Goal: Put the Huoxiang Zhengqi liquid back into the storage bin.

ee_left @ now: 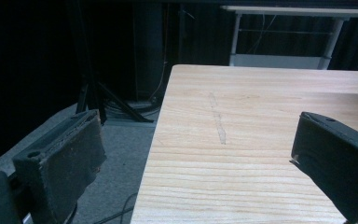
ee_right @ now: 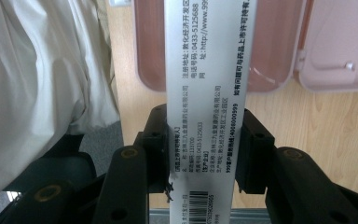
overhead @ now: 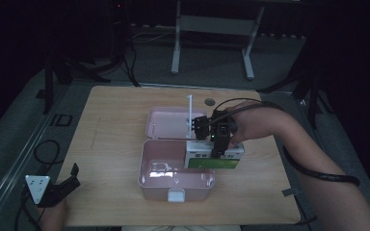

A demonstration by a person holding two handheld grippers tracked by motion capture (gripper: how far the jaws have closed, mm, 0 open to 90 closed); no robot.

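Observation:
A pink box stands unlatched in the middle of the table, its base [overhead: 149,185] nearer me and its lid [overhead: 166,122] laid flat behind it. My right gripper [overhead: 219,150] is shut on a white and green carton [overhead: 212,162], which hangs over the right end of the base. In the right gripper view the carton [ee_right: 207,70] is clamped between both pads and reaches out over the pink base [ee_right: 272,46], with the lid [ee_right: 338,42] to the right. My left gripper [overhead: 75,175] rests at the table's near left corner, open and with nothing in it [ee_left: 196,135].
A thin white upright post [overhead: 190,108] stands just behind the lid, and a round grommet [overhead: 209,101] sits near the table's far edge. Bare wood [ee_left: 261,116] lies ahead of the left gripper. White cloth [ee_right: 42,84] hangs beside the table's near edge. Cables [overhead: 46,149] loop on the floor at left.

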